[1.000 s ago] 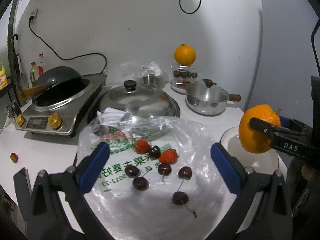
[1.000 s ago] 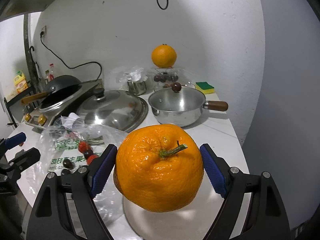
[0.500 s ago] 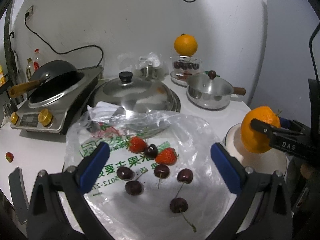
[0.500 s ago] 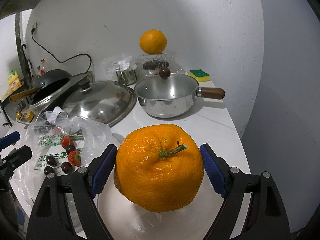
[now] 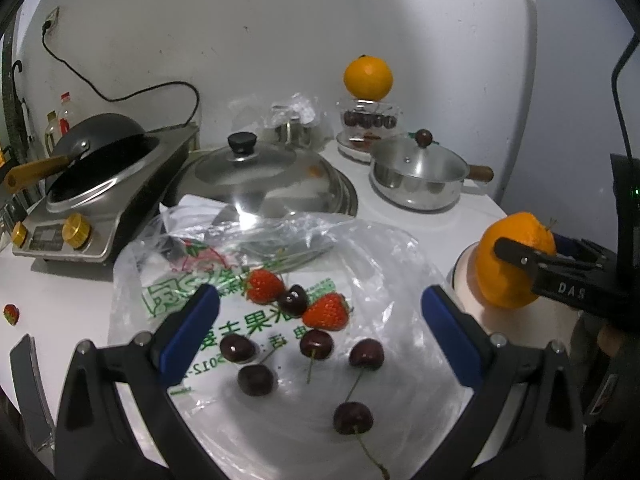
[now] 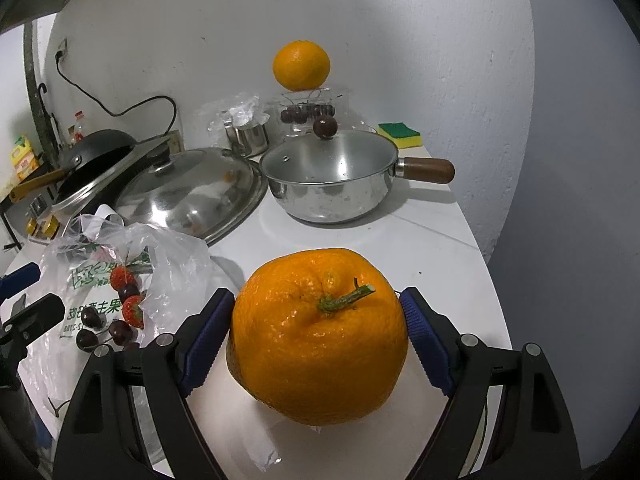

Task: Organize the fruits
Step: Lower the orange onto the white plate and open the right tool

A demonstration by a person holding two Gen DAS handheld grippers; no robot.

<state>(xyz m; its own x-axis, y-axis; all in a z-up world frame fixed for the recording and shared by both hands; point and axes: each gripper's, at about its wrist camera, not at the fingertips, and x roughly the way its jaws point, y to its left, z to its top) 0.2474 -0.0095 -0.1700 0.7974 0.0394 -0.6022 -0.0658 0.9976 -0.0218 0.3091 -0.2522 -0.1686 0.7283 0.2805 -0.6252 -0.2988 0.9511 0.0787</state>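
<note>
A: Start at the left. What's over there?

B: A lone strawberry point(image 5: 11, 313) on the white counter point(image 5: 60, 300), then a steel cooktop point(image 5: 120, 196) with a black wok point(image 5: 96, 140) tilted on it. Beside that lies a big glass lid point(image 5: 264, 176).

A: And nearer us?

B: A clear plastic bag point(image 5: 360, 252) spread flat with green printing on it. Two strawberries point(image 5: 326, 312) and a handful of dark cherries point(image 5: 316, 343) lie on it, stems pointing every which way.

A: What's the left gripper point(image 5: 320, 332) doing?

B: It hangs over the bag with its blue pads wide apart and nothing between them. The fruit sits under the gap, not touched.

A: Further along?

B: At the back, an orange point(image 6: 301, 65) balanced on top of a clear tub of cherries point(image 6: 306, 114). In front of it is a steel saucepan point(image 6: 332, 184) with a wooden handle, its lid with a round knob on top, and a yellow and green sponge point(image 6: 400, 134) by the wall.

A: And the right gripper point(image 6: 319, 332)?

B: It has a big orange point(image 6: 318, 336) clamped between its blue pads, one pad pressed on each side, stem facing up. The jaws stand wide because the fruit is wide.

A: Where is that orange, exactly?

B: Just over a white plate point(image 6: 224, 432) at the right end of the counter, right beside the bag. Whether its underside touches the plate I can't tell.
</note>
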